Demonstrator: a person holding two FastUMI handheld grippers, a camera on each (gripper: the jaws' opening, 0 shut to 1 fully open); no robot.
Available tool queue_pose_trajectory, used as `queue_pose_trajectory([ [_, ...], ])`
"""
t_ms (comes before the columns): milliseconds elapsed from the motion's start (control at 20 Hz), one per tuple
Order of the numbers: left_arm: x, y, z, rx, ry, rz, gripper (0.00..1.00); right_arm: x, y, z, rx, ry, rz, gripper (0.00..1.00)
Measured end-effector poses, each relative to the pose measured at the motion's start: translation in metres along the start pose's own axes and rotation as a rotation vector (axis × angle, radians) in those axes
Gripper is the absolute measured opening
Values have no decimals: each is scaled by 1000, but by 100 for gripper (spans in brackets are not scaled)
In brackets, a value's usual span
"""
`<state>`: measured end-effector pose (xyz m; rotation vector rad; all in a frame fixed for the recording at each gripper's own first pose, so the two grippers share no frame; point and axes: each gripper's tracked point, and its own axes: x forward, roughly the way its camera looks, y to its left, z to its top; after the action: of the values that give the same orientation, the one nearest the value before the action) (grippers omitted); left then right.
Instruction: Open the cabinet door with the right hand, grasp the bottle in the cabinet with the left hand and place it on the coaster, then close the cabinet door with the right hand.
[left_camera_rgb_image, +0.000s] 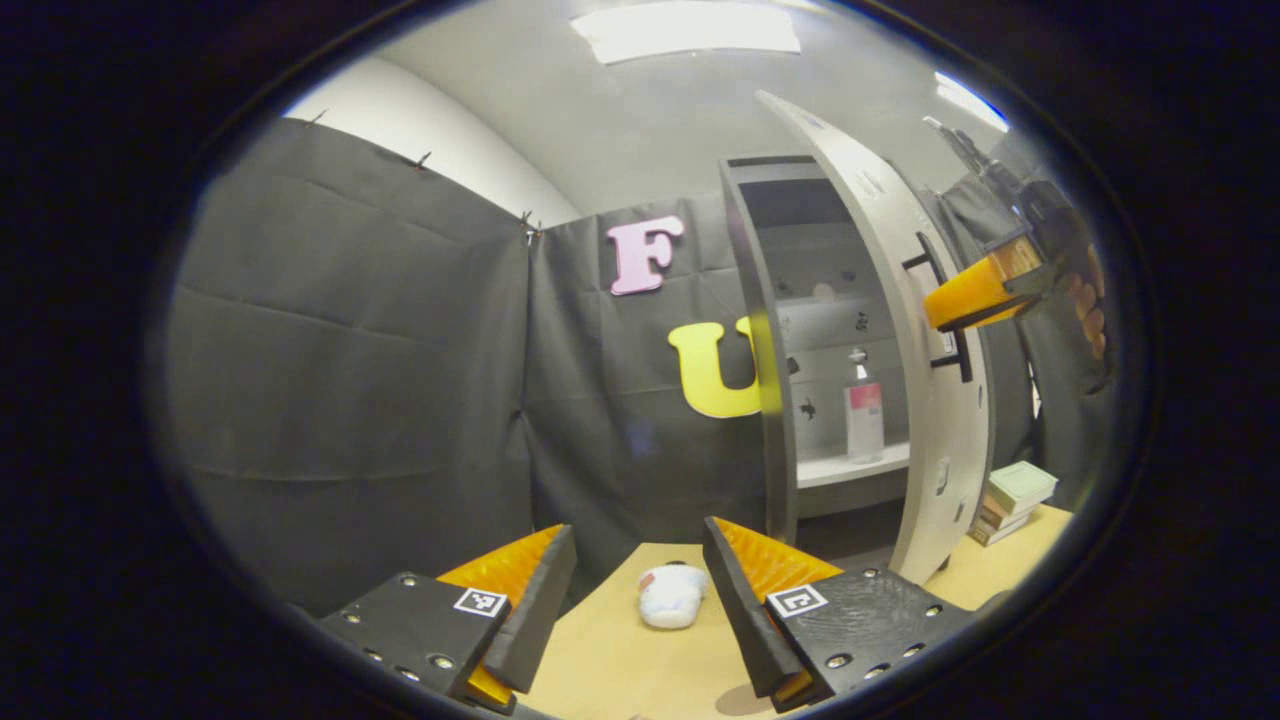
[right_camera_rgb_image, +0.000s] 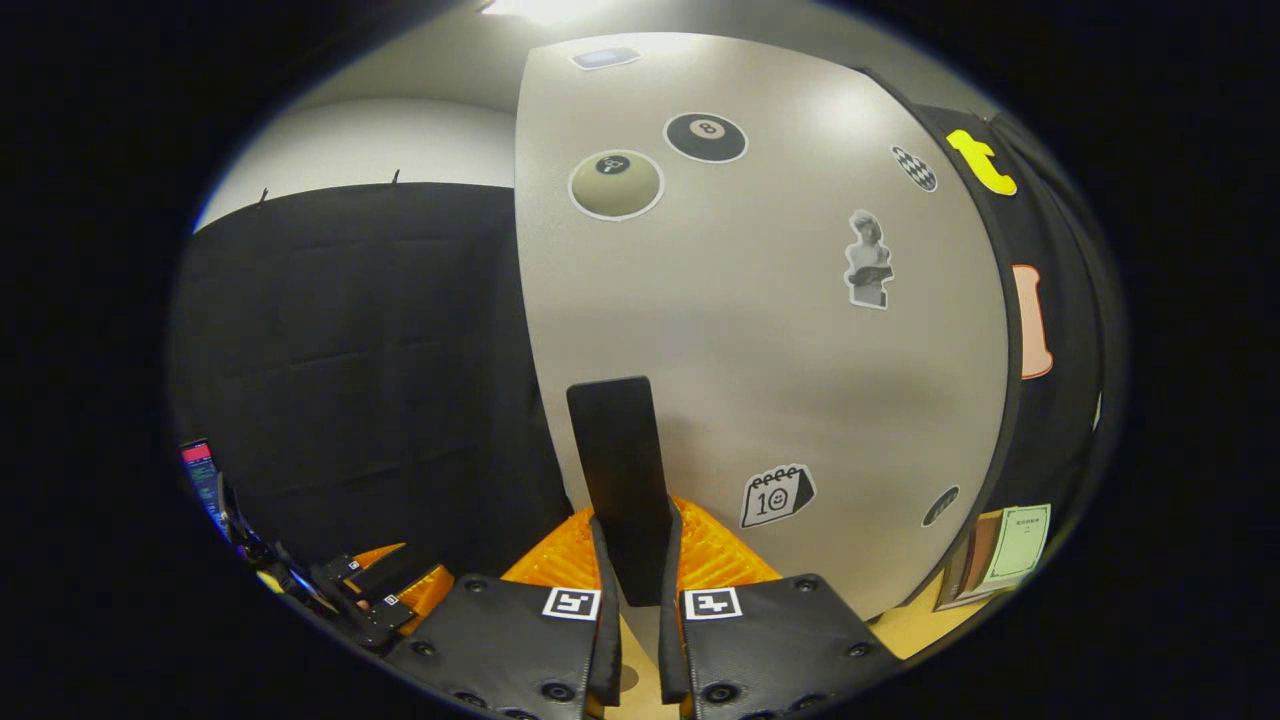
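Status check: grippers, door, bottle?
Right gripper shut on door handle, cabinet door open. Left gripper open, empty, above table. Bottle upright on shelf, path clear.

You are looking at one cabinet (left_camera_rgb_image: 770, 400) with one door (left_camera_rgb_image: 880, 300) carrying one handle (right_camera_rgb_image: 620, 480), one bottle (left_camera_rgb_image: 864, 410) sitting on its shelf, one white coaster (left_camera_rgb_image: 672, 595) lying on the desk (left_camera_rgb_image: 620, 660), one stack of books (left_camera_rgb_image: 1012, 500), and two tools, left (left_camera_rgb_image: 640, 600) and right (right_camera_rgb_image: 636, 560).
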<state>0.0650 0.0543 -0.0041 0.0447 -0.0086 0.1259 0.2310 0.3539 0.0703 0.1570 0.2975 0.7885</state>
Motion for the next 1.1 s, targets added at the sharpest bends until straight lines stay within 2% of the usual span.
queue_pose_trajectory([
  [100, -1, -20, 5, 3, -9, -24, 77, -7, -4, -1, -10, -2, 12, 14],
  [300, -5, -58, 9, -2, -19, -72, 77, -22, -13, -2, -10, -4, 23, 16],
  [550, -12, -103, 17, -6, -29, -128, 77, -44, -24, -2, -29, -15, 6, 16],
  [800, -20, -142, 18, -22, -33, -175, 79, -73, -35, -2, -42, -22, -35, 16],
  [1050, -26, -178, 19, -35, -29, -217, 77, -100, -52, 1, -50, -42, -112, 16],
  [1100, -31, -183, 19, -37, -29, -221, 77, -104, -57, 2, -47, -46, -127, 14],
])
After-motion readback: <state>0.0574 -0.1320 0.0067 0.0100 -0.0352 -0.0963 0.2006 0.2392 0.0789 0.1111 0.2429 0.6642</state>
